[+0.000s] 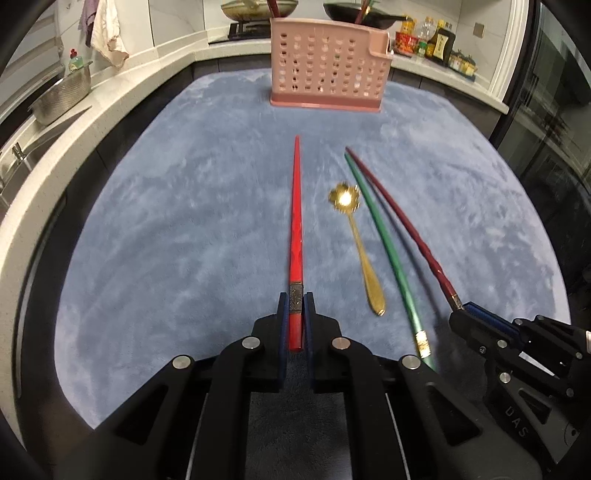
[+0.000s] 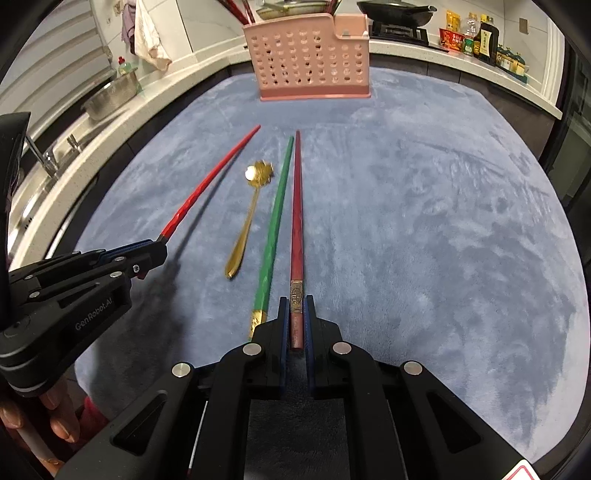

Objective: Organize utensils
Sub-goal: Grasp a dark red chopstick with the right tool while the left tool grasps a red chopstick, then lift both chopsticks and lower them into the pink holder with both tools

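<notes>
Chopsticks sit in both tongs, one each. L gripper (image 1: 295,301) is clamped tight on the butt end of a bright red chopstick (image 1: 295,221), which runs straight ahead toward the holder; in the R wrist view its tip looks raised off the mat w/ a shadow beneath. R gripper (image 2: 296,304) is pinched closed on the butt end of a dark red chopstick (image 2: 296,221), just past its gold band, also pointing at the holder. Just beside that one, on its left, a green chopstick (image 2: 275,221) lies flat on the mat, roughly parallel, gold-capped end near the R gripper. Between green and bright red lies a gold spoon (image 2: 245,225), flower-shaped bowl toward the holder, handle toward the grippers. All rest over a blue-grey plush mat (image 2: 443,221). At the mat's far edge stands a pink perforated utensil holder (image 2: 306,59), upright, w/ a few dark sticks poking out the top. Behind it: white counter w/ pans on a stove (image 2: 399,26), bottles at R, a metal colander (image 1: 62,98) and sink at L. A person's fingers (image 2: 62,424) show under the L gripper handle.
</notes>
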`<state>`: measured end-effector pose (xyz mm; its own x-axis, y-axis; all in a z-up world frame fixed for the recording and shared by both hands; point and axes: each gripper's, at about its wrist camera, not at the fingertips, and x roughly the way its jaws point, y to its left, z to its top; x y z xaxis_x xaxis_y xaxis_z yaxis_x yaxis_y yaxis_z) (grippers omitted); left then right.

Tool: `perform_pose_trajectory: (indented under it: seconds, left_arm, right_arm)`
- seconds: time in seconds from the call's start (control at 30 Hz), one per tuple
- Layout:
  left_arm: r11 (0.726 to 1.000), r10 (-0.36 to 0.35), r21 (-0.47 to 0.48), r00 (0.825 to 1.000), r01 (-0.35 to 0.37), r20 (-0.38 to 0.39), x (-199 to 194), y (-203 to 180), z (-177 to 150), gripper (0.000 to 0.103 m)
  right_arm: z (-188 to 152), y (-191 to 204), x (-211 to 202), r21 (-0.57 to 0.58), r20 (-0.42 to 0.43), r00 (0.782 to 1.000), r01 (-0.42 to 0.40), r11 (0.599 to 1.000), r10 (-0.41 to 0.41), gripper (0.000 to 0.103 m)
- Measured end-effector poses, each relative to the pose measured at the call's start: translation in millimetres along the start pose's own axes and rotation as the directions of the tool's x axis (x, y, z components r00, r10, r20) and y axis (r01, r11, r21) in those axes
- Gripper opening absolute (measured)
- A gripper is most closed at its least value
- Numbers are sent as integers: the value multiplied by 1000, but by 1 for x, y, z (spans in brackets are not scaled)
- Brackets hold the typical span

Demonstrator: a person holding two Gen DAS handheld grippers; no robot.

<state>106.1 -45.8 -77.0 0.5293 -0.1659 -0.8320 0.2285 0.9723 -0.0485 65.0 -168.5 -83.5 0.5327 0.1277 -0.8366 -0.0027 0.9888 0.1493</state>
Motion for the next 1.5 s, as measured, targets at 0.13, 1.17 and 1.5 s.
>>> perform_pose_trajectory:
  seconds: [0.13, 1.17, 1.5]
  left_arm:
    - [1000, -8, -8, 999, 8, 32, -16, 2, 13, 7]
    - [1000, -12, -11, 930, 17, 367, -121, 11, 197, 7]
    - [998, -36, -25, 872, 56, 489, -155, 13, 269, 7]
  right_arm:
    - [11, -1, -17, 11, 40, 999, -6, 1000, 5, 7]
    - [178, -23, -124, -1, 401, 916, -25, 1000, 23, 7]
    - [246, -29, -147, -6, 500, 865, -53, 999, 49, 7]
